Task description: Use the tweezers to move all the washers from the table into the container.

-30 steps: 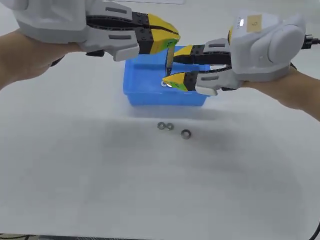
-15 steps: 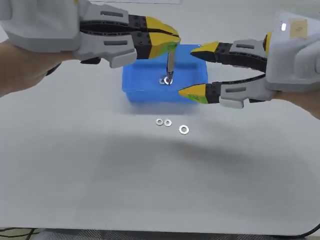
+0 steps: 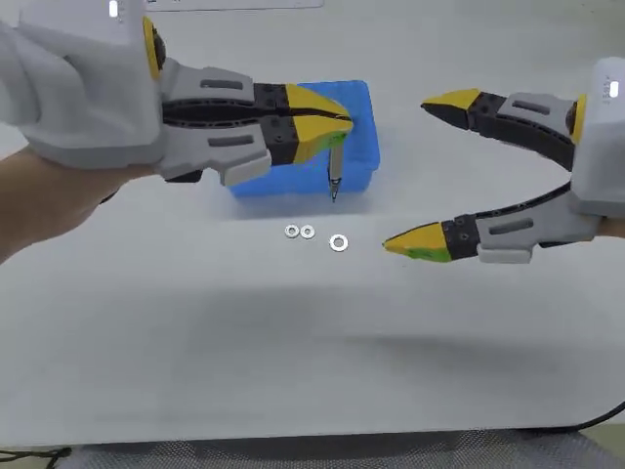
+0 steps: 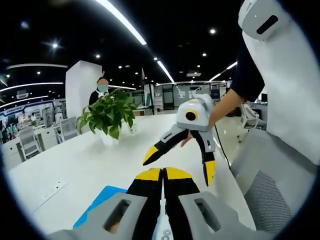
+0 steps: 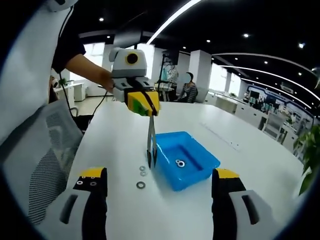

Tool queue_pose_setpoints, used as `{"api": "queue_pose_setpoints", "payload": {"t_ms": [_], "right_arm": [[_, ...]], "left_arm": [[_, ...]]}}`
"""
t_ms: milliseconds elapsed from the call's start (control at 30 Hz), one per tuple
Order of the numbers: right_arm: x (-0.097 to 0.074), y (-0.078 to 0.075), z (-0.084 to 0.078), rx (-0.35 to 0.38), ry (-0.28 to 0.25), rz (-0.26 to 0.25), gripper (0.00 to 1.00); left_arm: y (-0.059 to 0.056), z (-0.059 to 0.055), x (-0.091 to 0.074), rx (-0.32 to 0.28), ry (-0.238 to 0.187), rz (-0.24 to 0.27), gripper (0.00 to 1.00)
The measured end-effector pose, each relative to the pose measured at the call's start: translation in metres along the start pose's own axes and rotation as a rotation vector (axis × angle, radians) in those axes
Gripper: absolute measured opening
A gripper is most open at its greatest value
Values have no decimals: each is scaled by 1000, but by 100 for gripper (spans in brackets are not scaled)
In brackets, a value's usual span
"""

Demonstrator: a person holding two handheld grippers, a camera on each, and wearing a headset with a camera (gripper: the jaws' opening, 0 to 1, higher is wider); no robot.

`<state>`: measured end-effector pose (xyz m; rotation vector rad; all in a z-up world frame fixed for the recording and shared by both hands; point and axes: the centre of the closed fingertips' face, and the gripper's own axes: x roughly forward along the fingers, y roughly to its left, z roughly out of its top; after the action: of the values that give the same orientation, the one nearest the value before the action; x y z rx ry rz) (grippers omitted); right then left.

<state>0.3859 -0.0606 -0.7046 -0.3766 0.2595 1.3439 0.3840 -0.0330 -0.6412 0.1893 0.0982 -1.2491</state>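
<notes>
My left gripper (image 3: 337, 122) is shut on the metal tweezers (image 3: 334, 171), which hang tip-down over the near wall of the blue container (image 3: 357, 104). Three small washers (image 3: 308, 232) lie on the white table just in front of the container, slightly below the tweezer tip. To the right, my right gripper (image 3: 415, 173) stands wide open and holds nothing. In the right gripper view, the tweezers (image 5: 151, 140) hang beside the container (image 5: 197, 167), one washer (image 5: 180, 163) lies inside it, and the table washers (image 5: 141, 185) sit left of it. In the left gripper view, my left gripper (image 4: 163, 175) has its jaws together.
The white table's near edge (image 3: 293, 445) runs along the bottom of the head view. A potted plant (image 4: 107, 112) stands far off on the table. A mesh chair (image 5: 45, 150) sits at the table's side. People are in the office background.
The tweezers have come out from over the container's inside to its near wall. My right gripper has drawn back to the right and opened wider. The head camera has shifted.
</notes>
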Motion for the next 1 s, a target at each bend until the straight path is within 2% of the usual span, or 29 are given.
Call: {"api": "queue_pose_setpoints", "payload": {"t_ms": [233, 333, 500, 633, 1000], "right_arm": [[-9, 21, -20, 39, 45, 22, 99], [-12, 27, -29, 55, 67, 25, 100], [-14, 36, -42, 64, 108, 30, 100], [-15, 44, -46, 90, 107, 42, 100], [-14, 52, -48, 123, 103, 69, 100]], "left_arm": [[-12, -12, 6, -11, 18, -7, 4], [-19, -19, 8, -25, 31, -17, 4], [-24, -23, 10, -32, 35, -26, 4], [-24, -27, 11, -37, 48, -24, 4], [-24, -33, 12, -50, 44, -27, 4]]}}
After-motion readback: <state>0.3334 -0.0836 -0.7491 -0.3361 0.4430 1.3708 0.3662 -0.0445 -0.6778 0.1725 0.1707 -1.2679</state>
